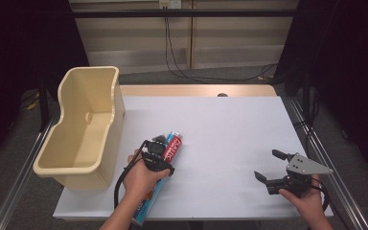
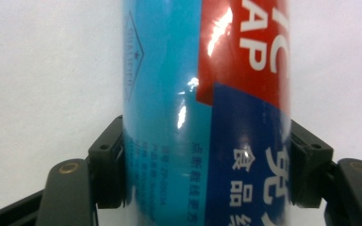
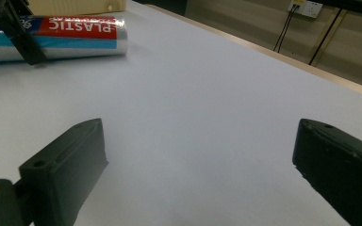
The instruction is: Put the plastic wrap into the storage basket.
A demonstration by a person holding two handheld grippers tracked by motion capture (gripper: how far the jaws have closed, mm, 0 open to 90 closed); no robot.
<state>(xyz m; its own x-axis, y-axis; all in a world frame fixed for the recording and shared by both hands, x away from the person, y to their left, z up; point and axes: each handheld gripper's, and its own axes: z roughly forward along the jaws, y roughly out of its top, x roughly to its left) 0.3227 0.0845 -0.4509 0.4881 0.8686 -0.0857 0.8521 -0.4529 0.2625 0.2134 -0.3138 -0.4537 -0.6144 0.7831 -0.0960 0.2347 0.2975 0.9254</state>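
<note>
Both jaws of my left gripper [image 1: 159,154] clamp the plastic-wrap roll [image 1: 165,163], lying flat near the table's [image 1: 230,134] front, long axis running away from me, slightly rightward; my right gripper [image 1: 268,165] gapes empty.

Roll of plastic wrap [image 1: 159,179], near end past the bottom edge, middle hidden under left claw [image 1: 159,154].

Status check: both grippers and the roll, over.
Left gripper shut on roll, roll lying on table. Right gripper open, holding nothing. Bin at left; nothing between roll and it.
</note>
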